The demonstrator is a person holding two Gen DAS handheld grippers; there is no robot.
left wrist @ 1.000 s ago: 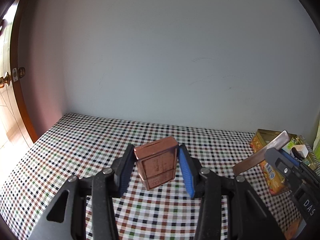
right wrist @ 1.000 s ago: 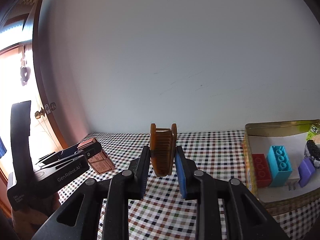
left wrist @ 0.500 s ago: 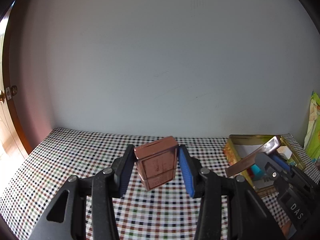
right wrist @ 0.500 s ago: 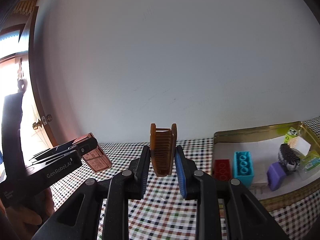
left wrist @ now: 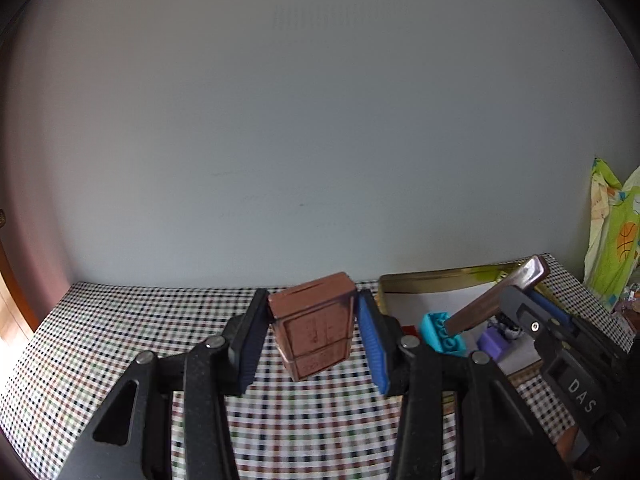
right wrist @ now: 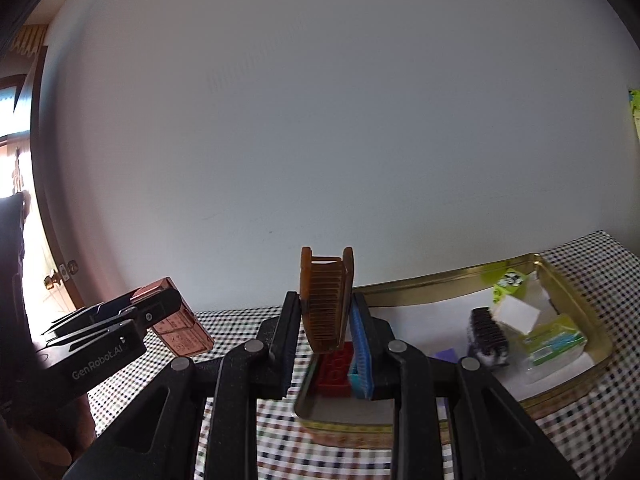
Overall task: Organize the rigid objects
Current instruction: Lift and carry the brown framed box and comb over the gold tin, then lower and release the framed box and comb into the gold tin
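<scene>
My left gripper (left wrist: 314, 340) is shut on a copper-brown rectangular case (left wrist: 314, 326), held above the checked tablecloth (left wrist: 120, 332). My right gripper (right wrist: 326, 334) is shut on an orange-brown comb (right wrist: 326, 304), held upright over the left end of the gold tin tray (right wrist: 440, 280). In the left wrist view the right gripper (left wrist: 520, 308) holds the comb (left wrist: 496, 296) over the tray (left wrist: 424, 280). In the right wrist view the left gripper (right wrist: 156, 308) with the case (right wrist: 180, 332) is at the left.
The tray holds a red brick (right wrist: 336, 372), a turquoise brick (left wrist: 440, 332), a purple block (left wrist: 494, 342), a black ridged piece (right wrist: 488, 336), a white cube (right wrist: 516, 314) and a green box (right wrist: 554, 340). A wall stands behind; a door (right wrist: 48, 280) at left; a green bag (left wrist: 612, 236) at right.
Both grippers have moved right toward the tray, each keeping its object. The tray now sits closer and lies under the right gripper.
</scene>
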